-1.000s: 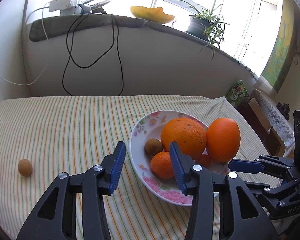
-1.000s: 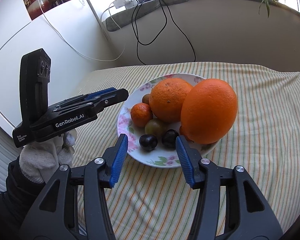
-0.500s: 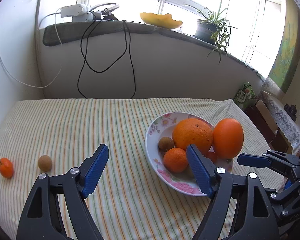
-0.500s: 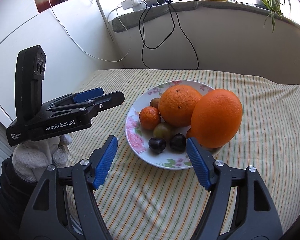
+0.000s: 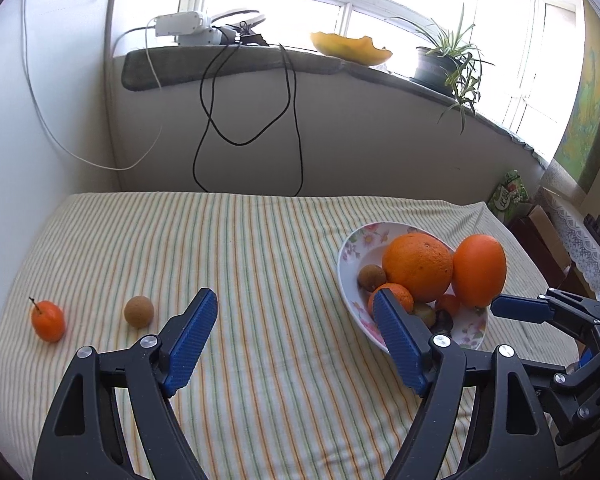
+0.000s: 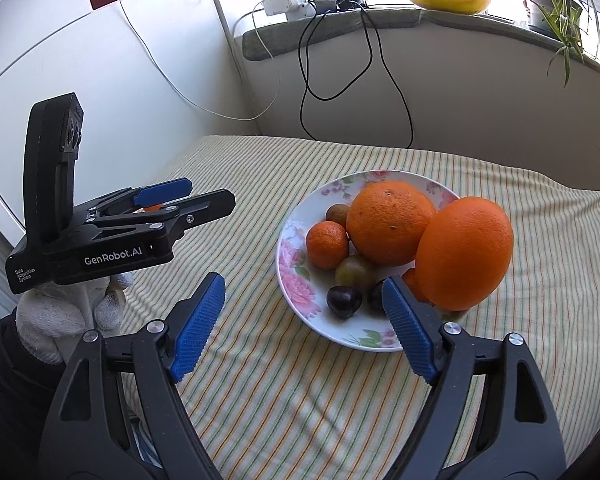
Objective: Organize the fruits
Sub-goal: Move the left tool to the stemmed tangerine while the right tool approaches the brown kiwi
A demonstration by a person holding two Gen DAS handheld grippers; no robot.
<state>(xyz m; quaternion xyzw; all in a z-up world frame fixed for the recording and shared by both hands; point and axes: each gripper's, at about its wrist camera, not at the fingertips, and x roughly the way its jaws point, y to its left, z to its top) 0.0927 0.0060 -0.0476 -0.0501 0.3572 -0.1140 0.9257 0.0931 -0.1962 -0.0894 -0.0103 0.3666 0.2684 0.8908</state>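
A floral plate (image 5: 350, 248) (image 6: 296, 280) on the striped cloth holds two big oranges (image 5: 417, 266) (image 6: 464, 254), a mandarin (image 6: 327, 244), a brown kiwi-like fruit (image 5: 371, 277) and dark plums (image 6: 343, 300). Two fruits lie loose at the cloth's left: a small orange fruit with a stem (image 5: 48, 321) and a brown round fruit (image 5: 139, 311). My left gripper (image 5: 292, 340) is open and empty, between the loose fruits and the plate; it also shows in the right wrist view (image 6: 180, 196). My right gripper (image 6: 304, 320) is open and empty, just in front of the plate.
A windowsill at the back carries a power strip (image 5: 182, 28), hanging cables (image 5: 220, 120), a yellow bowl (image 5: 350, 48) and a potted plant (image 5: 444, 64). White walls close the left side. Boxes and furniture (image 5: 540, 232) stand beyond the table's right edge.
Both grippers opened wider and drew back from the plate. The left view swung left, bringing the two loose fruits further into view.
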